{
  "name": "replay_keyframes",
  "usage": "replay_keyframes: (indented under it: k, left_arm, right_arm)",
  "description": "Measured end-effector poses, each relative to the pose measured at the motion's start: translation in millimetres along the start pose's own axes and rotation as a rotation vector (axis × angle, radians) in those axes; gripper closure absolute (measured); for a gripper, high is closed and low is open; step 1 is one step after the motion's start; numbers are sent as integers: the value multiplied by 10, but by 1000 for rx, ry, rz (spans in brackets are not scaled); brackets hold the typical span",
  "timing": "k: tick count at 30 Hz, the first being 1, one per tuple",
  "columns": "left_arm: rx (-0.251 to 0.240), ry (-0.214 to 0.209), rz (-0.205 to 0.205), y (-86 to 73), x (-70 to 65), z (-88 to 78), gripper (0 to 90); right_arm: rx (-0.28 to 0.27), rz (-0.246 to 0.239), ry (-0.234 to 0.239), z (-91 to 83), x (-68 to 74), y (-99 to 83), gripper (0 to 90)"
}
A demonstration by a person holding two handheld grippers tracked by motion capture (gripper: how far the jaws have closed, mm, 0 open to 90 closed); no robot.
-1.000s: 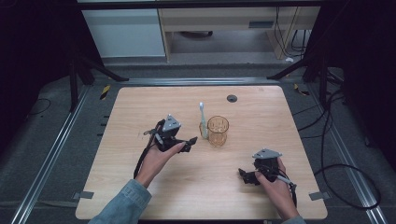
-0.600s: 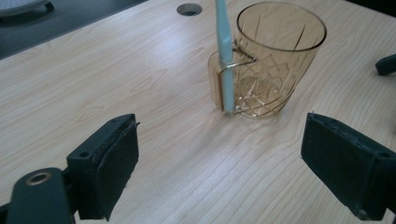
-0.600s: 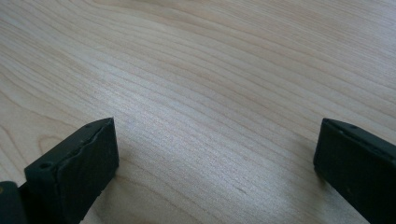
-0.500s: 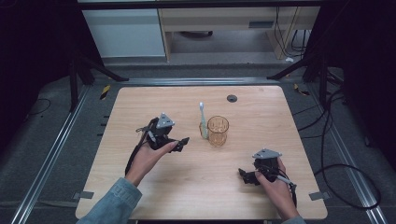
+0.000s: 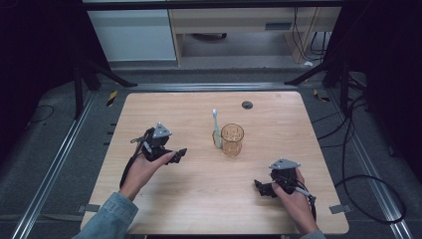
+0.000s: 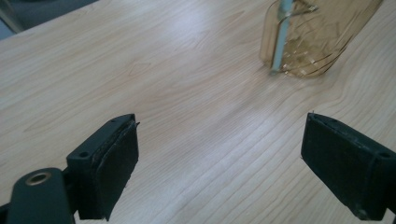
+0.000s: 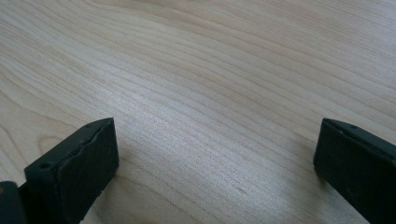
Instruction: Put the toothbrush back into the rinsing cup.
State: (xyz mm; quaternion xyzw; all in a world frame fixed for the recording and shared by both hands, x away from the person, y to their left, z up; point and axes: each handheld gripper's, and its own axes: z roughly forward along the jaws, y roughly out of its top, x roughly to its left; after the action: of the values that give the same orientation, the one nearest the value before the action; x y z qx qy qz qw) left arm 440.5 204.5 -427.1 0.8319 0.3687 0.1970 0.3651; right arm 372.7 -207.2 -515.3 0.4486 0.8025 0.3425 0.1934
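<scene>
Both grippers gape wide with nothing between their jaws: left gripper [image 5: 174, 154] left of the amber cup [image 5: 232, 139] and toothbrush [image 5: 216, 128], right gripper [image 5: 263, 188] near right on the table [image 5: 199, 199].

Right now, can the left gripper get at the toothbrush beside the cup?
Probably yes: the left gripper is open, bare table lies between it and the toothbrush, which leans against the cup.

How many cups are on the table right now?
1. The amber cup stands near the table's middle, between the two grippers, with a toothbrush right beside it on its left. Nothing on the table looks able to hide another.
</scene>
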Motion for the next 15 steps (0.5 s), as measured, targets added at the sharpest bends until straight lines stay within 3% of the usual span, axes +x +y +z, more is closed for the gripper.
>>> replay_keyframes:
  k: [7, 15]
  left_arm:
    - [29, 20, -22, -166, 147, 3, 105]
    - [102, 49, -32, -393, 376, -32, 102]
  right_arm:
    - [0, 0, 0, 0, 0, 0, 4]
    - [0, 0, 0, 0, 0, 0, 4]
